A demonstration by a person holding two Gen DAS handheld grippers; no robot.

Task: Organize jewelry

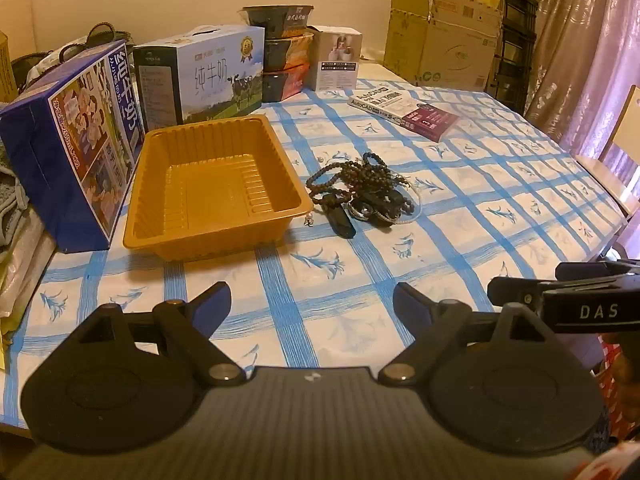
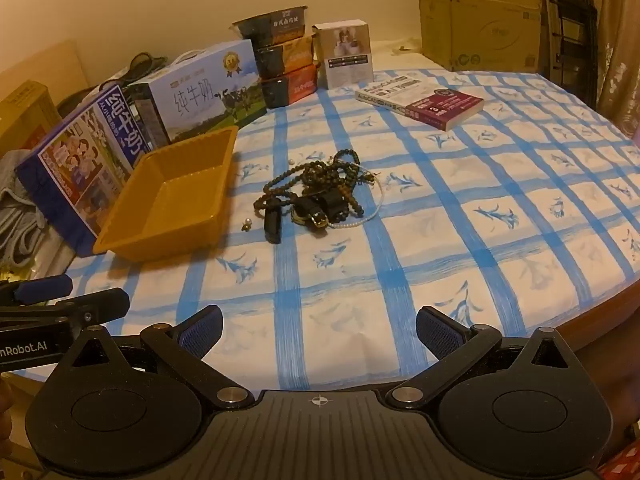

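Note:
A tangled pile of jewelry, dark bead strings, a thin white bead strand and black clasped pieces, lies mid-table on the blue-checked cloth. Left of it stands an empty orange plastic tray. A tiny pearl charm rests between tray and pile. My left gripper is open over the near cloth, well short of the pile. My right gripper is open too, nothing between its blue pads. Each view catches the other gripper at its edge.
Milk cartons and a blue box line the table's left behind the tray. Stacked food bowls, a small white box and a book sit farther back. Cardboard boxes and a curtain stand behind at right.

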